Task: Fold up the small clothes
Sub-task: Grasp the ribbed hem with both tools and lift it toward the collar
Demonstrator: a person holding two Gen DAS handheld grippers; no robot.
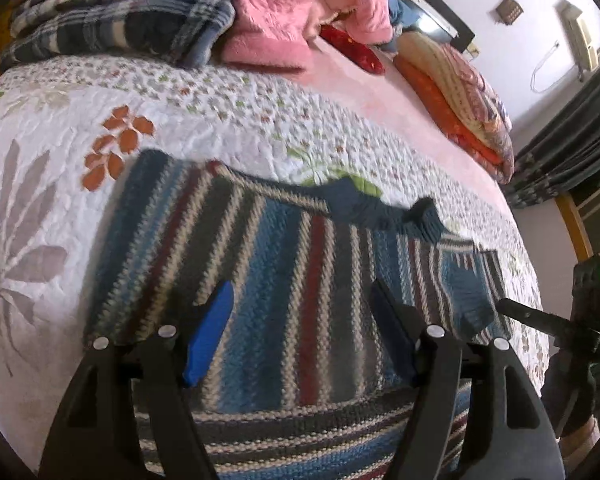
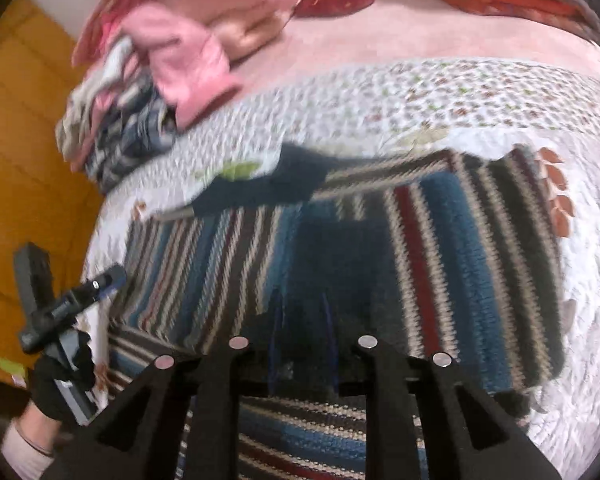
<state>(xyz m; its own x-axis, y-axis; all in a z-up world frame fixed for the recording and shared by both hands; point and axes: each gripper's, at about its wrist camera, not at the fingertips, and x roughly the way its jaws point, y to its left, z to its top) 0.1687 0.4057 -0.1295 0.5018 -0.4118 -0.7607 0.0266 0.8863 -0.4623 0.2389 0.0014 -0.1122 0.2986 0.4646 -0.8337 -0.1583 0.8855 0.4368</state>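
On the left wrist view, far left, a plaid blanket [image 1: 116, 20] sits heaped at the far side of the bed, with a pink fleece garment [image 1: 276, 16] bunched just to its right. Below them spreads the white floral quilt [image 1: 52, 184], orange leaves and grey fronds printed on it. Right in the middle lies the striped sweater [image 1: 284, 248], flat on the quilt, blue, maroon, cream and grey bands running near to far, its dark blue collar [image 1: 364, 204] on the far edge. The left gripper [image 1: 300, 316] hangs over the sweater's near part, blue-padded fingers [image 1: 214, 328] spread wide apart with nothing between them but knit below; whether the tips touch the fabric, I cannot tell. Farther right, a folded orange and patterned quilt [image 1: 464, 100] rests near the far edge, and dark curtains [image 1: 572, 136] hang beyond.

Over to the right wrist view, motion-blurred: at the left edge, a gloved hand [image 2: 60, 376] carries the other tool. Moving right, the sweater [image 2: 460, 256] fills the centre, a sleeve folded across its near part. The right gripper [image 2: 304, 344] sits low over a shadowed patch of knit, thin fingers [image 2: 277, 332] parted with a modest gap, holding nothing that I can make out.
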